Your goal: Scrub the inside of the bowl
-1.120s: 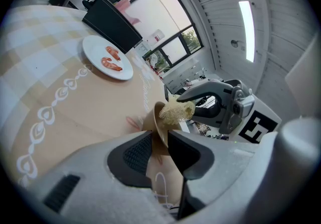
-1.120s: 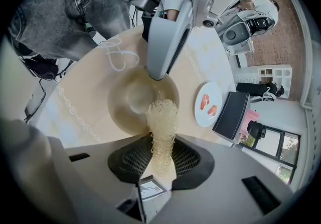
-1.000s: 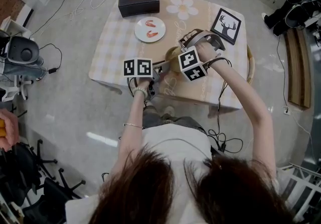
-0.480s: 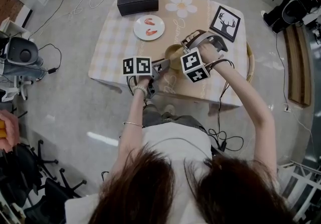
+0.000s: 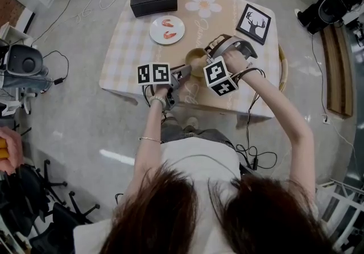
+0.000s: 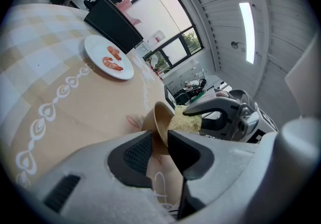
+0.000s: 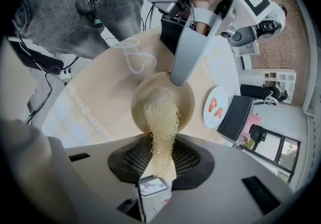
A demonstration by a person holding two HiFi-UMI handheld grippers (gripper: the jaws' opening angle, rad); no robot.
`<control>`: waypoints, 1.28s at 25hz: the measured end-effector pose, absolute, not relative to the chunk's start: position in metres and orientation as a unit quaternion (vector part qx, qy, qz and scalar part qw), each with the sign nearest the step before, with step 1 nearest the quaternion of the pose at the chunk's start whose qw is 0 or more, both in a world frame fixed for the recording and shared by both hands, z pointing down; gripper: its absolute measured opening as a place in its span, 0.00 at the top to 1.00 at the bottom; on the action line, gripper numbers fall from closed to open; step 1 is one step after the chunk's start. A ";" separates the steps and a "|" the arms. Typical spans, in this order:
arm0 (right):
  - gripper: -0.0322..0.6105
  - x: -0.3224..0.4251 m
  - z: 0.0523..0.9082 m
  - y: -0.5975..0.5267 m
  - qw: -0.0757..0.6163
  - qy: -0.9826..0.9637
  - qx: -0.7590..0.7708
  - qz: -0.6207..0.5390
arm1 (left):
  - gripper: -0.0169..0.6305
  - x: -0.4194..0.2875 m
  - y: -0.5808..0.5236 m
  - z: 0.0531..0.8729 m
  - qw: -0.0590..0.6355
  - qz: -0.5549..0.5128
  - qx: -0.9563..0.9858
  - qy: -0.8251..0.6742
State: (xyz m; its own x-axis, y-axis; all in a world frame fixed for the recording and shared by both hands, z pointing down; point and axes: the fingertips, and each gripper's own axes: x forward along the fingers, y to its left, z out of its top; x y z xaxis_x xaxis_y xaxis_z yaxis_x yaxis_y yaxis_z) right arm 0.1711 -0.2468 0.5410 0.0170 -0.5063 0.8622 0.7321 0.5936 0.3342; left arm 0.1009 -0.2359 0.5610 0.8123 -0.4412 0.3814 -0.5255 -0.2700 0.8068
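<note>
Right gripper view - right gripper (image 7: 161, 168) clamped on a fibrous scrub pad (image 7: 161, 117), tip inside the bowl (image 7: 186, 100) at frame centre. Left gripper (image 6: 159, 148) pinches its rim. Best bet: hold the rim firm, sweep the pad round the wall - light pressure.

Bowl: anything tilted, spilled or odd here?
The bowl looks tipped on its side rather than sitting flat. The left gripper pinches its rim while the right gripper pushes a scrubber inside. That fits scrubbing. No spill or damage shows.
</note>
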 end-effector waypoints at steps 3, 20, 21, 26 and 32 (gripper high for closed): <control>0.80 0.171 0.542 -0.245 0.707 -0.544 -0.108 -0.440 | 0.82 0.101 -0.237 0.561 0.523 0.040 0.795 -0.305; 0.80 0.172 0.543 -0.225 0.709 -0.526 -0.131 -0.452 | 0.82 0.100 -0.235 0.561 0.521 0.036 0.793 -0.314; 0.80 0.172 0.543 -0.225 0.709 -0.523 -0.132 -0.454 | 0.82 0.100 -0.235 0.561 0.520 0.036 0.793 -0.315; 0.80 0.170 0.541 -0.221 0.708 -0.515 -0.139 -0.462 | 0.82 0.100 -0.234 0.561 0.520 0.029 0.793 -0.316; 0.80 0.162 0.541 -0.216 0.703 -0.508 -0.150 -0.475 | 0.82 0.098 -0.233 0.562 0.524 0.021 0.789 -0.319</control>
State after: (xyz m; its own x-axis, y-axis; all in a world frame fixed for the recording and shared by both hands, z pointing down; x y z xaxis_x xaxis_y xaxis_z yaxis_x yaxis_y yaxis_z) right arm 0.1617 -0.2164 0.5413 0.0333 -0.5145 0.8568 0.8199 0.5043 0.2709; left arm 0.0981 -0.2333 0.5617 0.7952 -0.4825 0.3671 -0.5257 -0.2471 0.8140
